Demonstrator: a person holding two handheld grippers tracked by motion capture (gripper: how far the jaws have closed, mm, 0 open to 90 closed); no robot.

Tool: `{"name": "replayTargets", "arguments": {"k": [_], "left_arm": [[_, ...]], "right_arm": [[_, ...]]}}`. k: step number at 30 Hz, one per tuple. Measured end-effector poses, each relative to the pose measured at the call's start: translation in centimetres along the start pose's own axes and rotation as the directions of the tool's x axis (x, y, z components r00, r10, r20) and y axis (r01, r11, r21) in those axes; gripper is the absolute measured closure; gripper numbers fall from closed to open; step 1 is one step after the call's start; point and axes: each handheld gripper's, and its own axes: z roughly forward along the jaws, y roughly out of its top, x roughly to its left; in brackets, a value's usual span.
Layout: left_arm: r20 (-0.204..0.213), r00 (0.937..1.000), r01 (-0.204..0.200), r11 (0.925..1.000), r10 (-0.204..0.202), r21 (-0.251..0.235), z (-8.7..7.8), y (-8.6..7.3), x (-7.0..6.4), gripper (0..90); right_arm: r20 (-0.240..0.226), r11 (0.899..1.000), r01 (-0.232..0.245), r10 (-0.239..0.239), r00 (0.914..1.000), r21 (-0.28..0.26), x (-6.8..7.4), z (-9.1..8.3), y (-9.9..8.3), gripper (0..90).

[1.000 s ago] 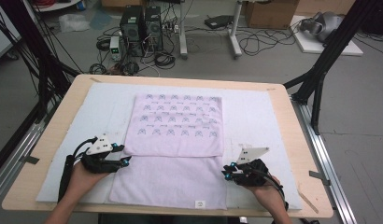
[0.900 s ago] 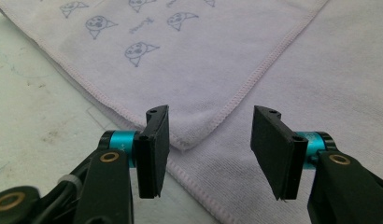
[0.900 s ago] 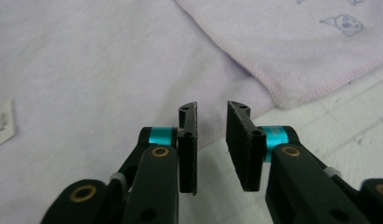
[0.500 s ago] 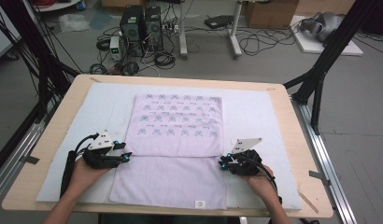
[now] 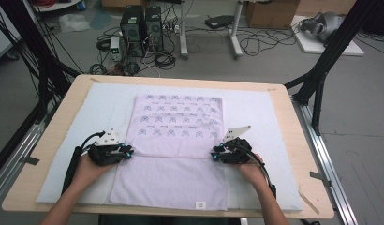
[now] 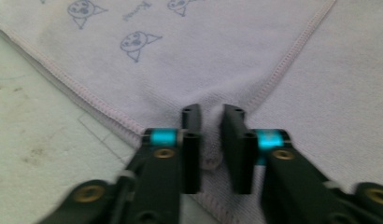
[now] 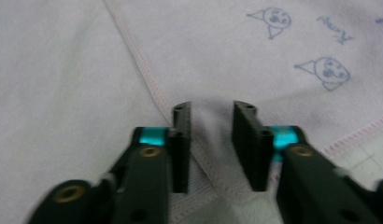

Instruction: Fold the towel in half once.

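Note:
A lilac towel (image 5: 176, 124) lies flat on the mat, its printed half folded over a plain lower layer (image 5: 169, 183). My left gripper (image 5: 130, 153) is at the left end of the fold's near edge, and my right gripper (image 5: 213, 155) at the right end. In the left gripper view the left gripper (image 6: 212, 112) has its jaws nearly together with a ridge of towel (image 6: 255, 51) corner pinched between them. The right gripper (image 7: 210, 108) straddles the hemmed corner of the towel (image 7: 236, 56), its jaws a finger's width apart.
A white mat (image 5: 87, 117) covers the wooden table (image 5: 293, 126). A small label (image 5: 199, 204) marks the towel's near hem. Computers and cables (image 5: 143, 28) sit on the floor beyond the far edge, and black frame legs (image 5: 321, 79) stand at the right.
Both hands moved inward from the mat to the towel's side edges. Each gripper now has a corner of the folded layer between its jaws.

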Motion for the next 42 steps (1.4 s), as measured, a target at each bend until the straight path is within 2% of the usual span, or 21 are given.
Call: {"name": "replayTargets", "arguments": {"k": [2,6,10,15,17,20,24,26,28,29,31,33,36,40,42], "left_arm": [[-0.006,1.0,0.003,1.0,-0.003,-0.001,-0.1,0.0,0.0,85.8],[-0.009,0.9998,0.015,0.9997,-0.015,-0.022,-0.9,0.3,0.0,86.3],[-0.013,0.9999,0.004,0.9987,-0.005,-0.051,-2.1,1.5,-0.1,86.3],[-0.018,0.9997,-0.019,0.9957,0.017,-0.091,-4.3,3.3,-0.5,86.3],[-0.012,0.9994,-0.034,0.9935,0.033,-0.109,-5.5,3.5,-1.2,86.4],[-0.005,0.9982,-0.059,0.9915,0.059,-0.116,-7.2,2.8,-2.9,86.4],[0.022,0.9955,-0.09,0.9901,0.092,-0.108,-9.1,0.8,-5.9,86.0],[0.059,0.9933,-0.093,0.9911,0.099,-0.095,-9.5,-0.3,-7.1,82.3],[0.049,0.9937,-0.097,0.9925,0.101,-0.074,-9.5,-1.3,-7.5,69.7],[0.049,0.994,-0.094,0.9931,0.098,-0.069,-9.3,-1.6,-7.4,65.4],[0.055,0.9941,-0.09,0.9941,0.093,-0.06,-8.8,-2.0,-6.9,62.8],[0.062,0.9939,-0.088,0.9946,0.091,-0.054,-8.0,-2.2,-6.4,62.6],[0.092,0.9918,-0.086,0.9957,0.089,-0.033,-6.6,-2.3,-5.8,63.8],[0.148,0.9846,-0.096,0.9952,0.092,0.018,-4.8,-2.7,-5.4,65.2],[0.16,0.9805,-0.118,0.9928,0.113,0.021,-4.3,-2.9,-5.7,71.3]], "right_arm": [[-0.005,1.0,-0.001,0.001,1.0,-0.001,0.0,-0.2,0.1,85.9],[-0.008,0.999,-0.016,0.016,0.9998,-0.032,-0.1,-1.0,0.3,87.3],[0.0,0.998,-0.004,0.004,1.0,-0.055,0.1,-1.9,0.7,87.9],[0.016,0.992,0.023,-0.021,0.9997,-0.125,0.9,-4.6,1.9,87.9],[0.021,0.988,0.045,-0.043,0.9989,-0.148,1.7,-6.0,2.3,87.9],[0.021,0.98,0.078,-0.076,0.9969,-0.181,3.7,-7.9,2.3,87.9],[-0.014,0.98,0.112,-0.116,0.9932,-0.162,7.4,-8.9,0.9,88.0],[-0.065,0.981,0.126,-0.136,0.9885,-0.148,9.1,-8.9,-0.2,87.4],[-0.098,0.98,0.131,-0.146,0.9844,-0.147,10.0,-8.7,-1.2,80.9],[-0.098,0.982,0.129,-0.143,0.9848,-0.14,10.0,-8.5,-1.5,78.2],[-0.074,0.984,0.131,-0.14,0.9873,-0.121,9.5,-7.8,-1.9,73.0],[-0.067,0.988,0.112,-0.119,0.9906,-0.108,8.7,-6.9,-2.2,68.6],[-0.096,0.99,0.102,-0.111,0.9892,-0.096,7.7,-5.3,-2.7,65.3],[-0.138,0.994,0.1,-0.104,0.985,-0.037,7.4,-3.3,-3.3,64.1],[-0.141,0.994,0.112,-0.111,0.9838,-0.001,7.4,-2.6,-3.6,65.3]]}}
